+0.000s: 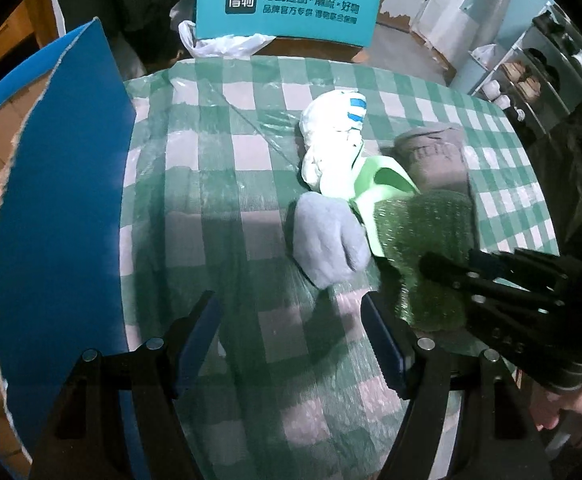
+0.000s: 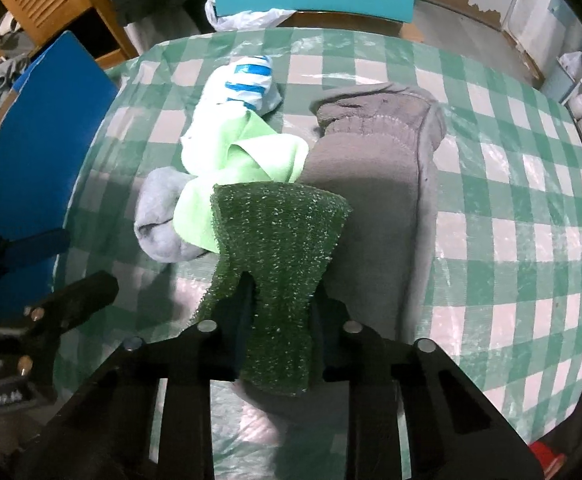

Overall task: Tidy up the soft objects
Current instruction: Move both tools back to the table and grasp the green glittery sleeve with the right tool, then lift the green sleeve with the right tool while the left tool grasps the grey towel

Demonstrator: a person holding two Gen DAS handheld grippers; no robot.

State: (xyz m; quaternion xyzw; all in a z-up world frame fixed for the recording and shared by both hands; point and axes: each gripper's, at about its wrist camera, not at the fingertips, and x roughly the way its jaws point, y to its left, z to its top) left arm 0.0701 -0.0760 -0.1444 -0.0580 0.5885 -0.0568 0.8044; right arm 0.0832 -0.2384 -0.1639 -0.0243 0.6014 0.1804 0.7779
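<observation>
My right gripper (image 2: 281,300) is shut on a dark green scouring pad (image 2: 279,232), pinched at its near end and fanning out beyond the jaws. The pad lies over a light green cloth (image 2: 247,156) and a folded grey garment (image 2: 375,168). To its left is a pale grey sock (image 2: 159,216), with a white sock with blue stripes (image 2: 247,84) behind. My left gripper (image 1: 291,304) stands open over the checked tablecloth (image 1: 219,152), nothing between its fingers, just in front of the grey sock (image 1: 327,240). The right gripper (image 1: 427,266) shows at the right on the green pad (image 1: 423,232).
A blue cardboard box flap (image 1: 63,200) rises along the table's left side. A teal printed box (image 1: 287,4) and a white plastic bag (image 1: 227,44) stand behind the table's far edge. Shelves with crockery (image 1: 531,76) are at the far right.
</observation>
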